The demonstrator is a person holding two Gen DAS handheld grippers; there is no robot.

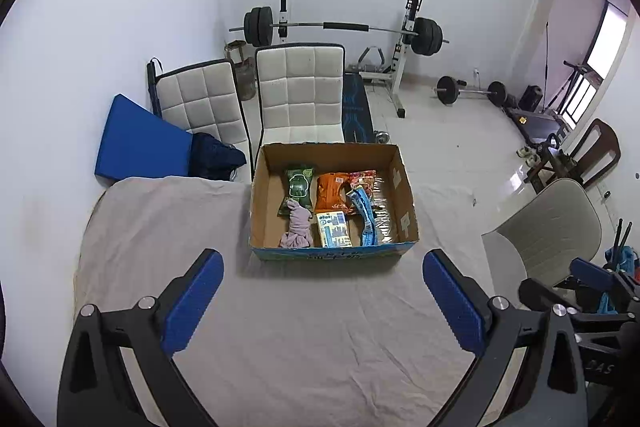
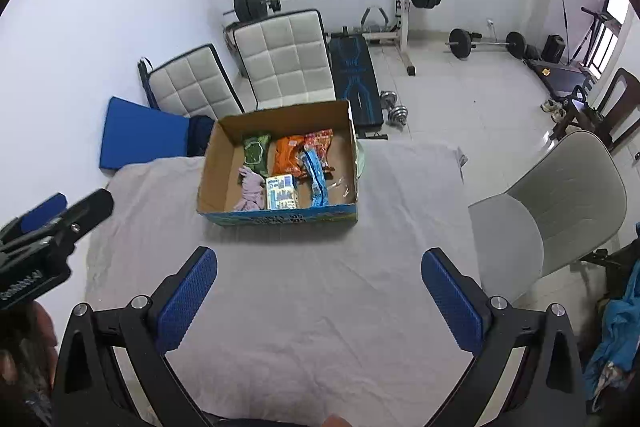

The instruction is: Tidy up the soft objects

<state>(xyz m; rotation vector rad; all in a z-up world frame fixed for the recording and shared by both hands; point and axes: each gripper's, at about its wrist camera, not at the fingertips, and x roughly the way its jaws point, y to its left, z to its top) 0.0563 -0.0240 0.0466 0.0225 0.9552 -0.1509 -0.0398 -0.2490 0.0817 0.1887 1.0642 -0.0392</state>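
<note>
Both grippers hang above the near half of the cloth-covered table [image 1: 168,211], and neither carries anything. The left gripper [image 1: 323,287] has its blue pads spread wide, with bare cloth showing between them. The right gripper [image 2: 319,285] is just as wide apart and just as empty, hovering over the near edge.

Over at the far edge of the tabletop sits the cardboard box [image 1: 262,203], open at the top, and the soft things are all inside it. A green packet [image 1: 298,187] lies toward the box's far left, with a crumpled pink cloth [image 1: 297,225] just in front of it, overlapping its near end. An orange packet [image 1: 334,189] sits in the middle, a red packet [image 1: 365,181] beside it to the right. A white and blue pack [image 1: 334,234] rests at the near wall, and a long blue packet [image 1: 366,219] lies along its right side, crossing over the orange one's corner.

Beyond the far edge, two white quilted chairs [image 1: 300,87] stand behind the box.
</note>
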